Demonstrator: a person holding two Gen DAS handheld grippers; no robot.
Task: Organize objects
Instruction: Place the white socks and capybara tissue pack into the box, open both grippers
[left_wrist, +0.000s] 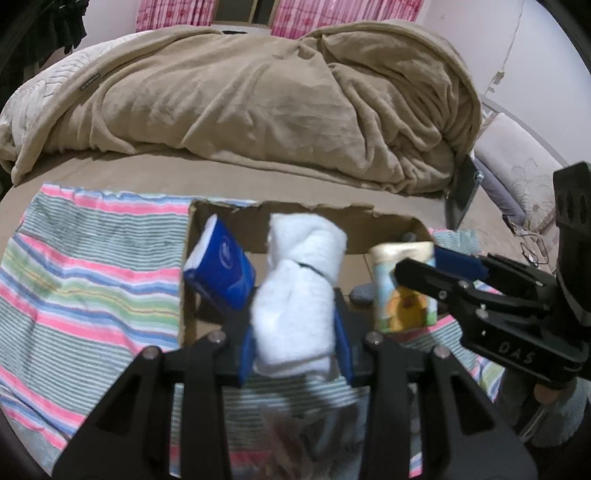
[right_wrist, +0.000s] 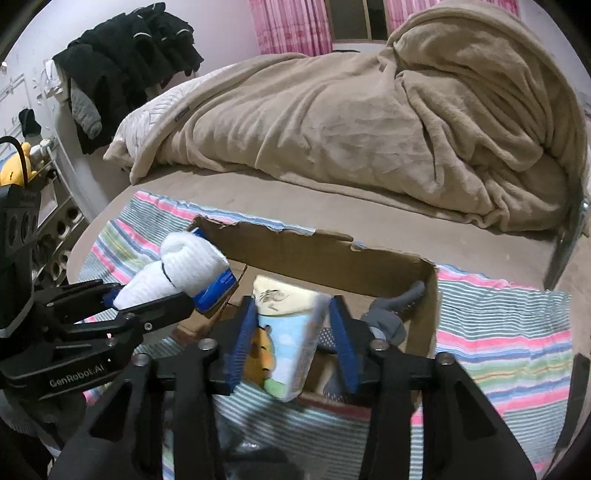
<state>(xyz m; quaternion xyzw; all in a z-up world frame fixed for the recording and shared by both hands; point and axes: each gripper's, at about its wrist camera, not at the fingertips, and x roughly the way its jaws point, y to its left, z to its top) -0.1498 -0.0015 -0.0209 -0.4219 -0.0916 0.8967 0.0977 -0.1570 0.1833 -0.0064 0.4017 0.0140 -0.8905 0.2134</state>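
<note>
Over the torn brown cardboard box (right_wrist: 317, 254), the left gripper (left_wrist: 295, 354) clamps a rolled white sock (left_wrist: 299, 295); the right gripper (right_wrist: 291, 350) grips a cartoon-printed tissue pack (right_wrist: 284, 339).

A rolled white sock (left_wrist: 295, 310) of ribbed knit cloth and a glossy printed tissue pack (right_wrist: 284, 343) sit over a matt brown cardboard box (right_wrist: 332, 254) with torn, rough edges, on a striped woven towel (left_wrist: 92, 280); behind, a soft, plush beige blanket (left_wrist: 258, 103) covers the bed.
</note>
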